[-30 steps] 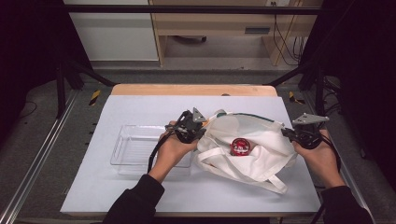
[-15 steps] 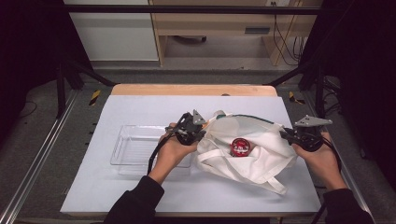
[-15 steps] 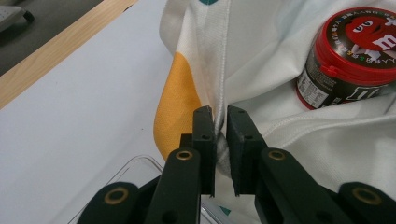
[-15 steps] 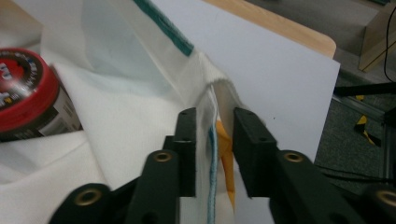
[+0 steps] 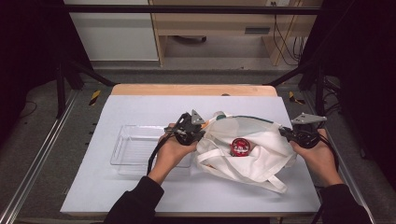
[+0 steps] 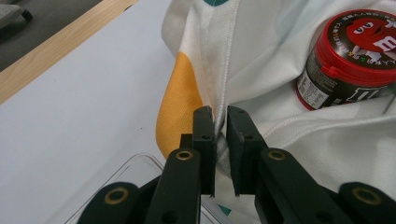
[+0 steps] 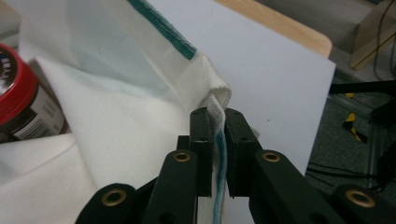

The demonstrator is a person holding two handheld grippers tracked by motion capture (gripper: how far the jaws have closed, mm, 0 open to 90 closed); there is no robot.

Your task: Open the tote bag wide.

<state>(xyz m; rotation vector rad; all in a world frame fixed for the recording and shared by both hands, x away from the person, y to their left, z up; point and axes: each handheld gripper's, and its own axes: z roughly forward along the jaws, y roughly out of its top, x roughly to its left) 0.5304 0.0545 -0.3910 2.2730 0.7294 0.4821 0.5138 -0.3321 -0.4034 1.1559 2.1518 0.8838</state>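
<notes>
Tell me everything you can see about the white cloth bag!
The white cloth bag lies crumpled on the table's white sheet, right of a clear plastic tray. It looks like soft woven fabric with a green-trimmed rim, an orange patch and white strap handles. The left gripper and right gripper each pinch its rim at opposite ends, spreading its mouth. A red-lidded candy tub sits among its folds.

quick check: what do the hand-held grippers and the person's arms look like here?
Both are black. The left hand-held gripper has two flat black jaws on arms with brass-ringed pivot holes; the right hand-held gripper matches it. From above, each carries a grey three-cornered plate on top, and a black cable trails from the left one. The person wears dark long sleeves, hands bare.
</notes>
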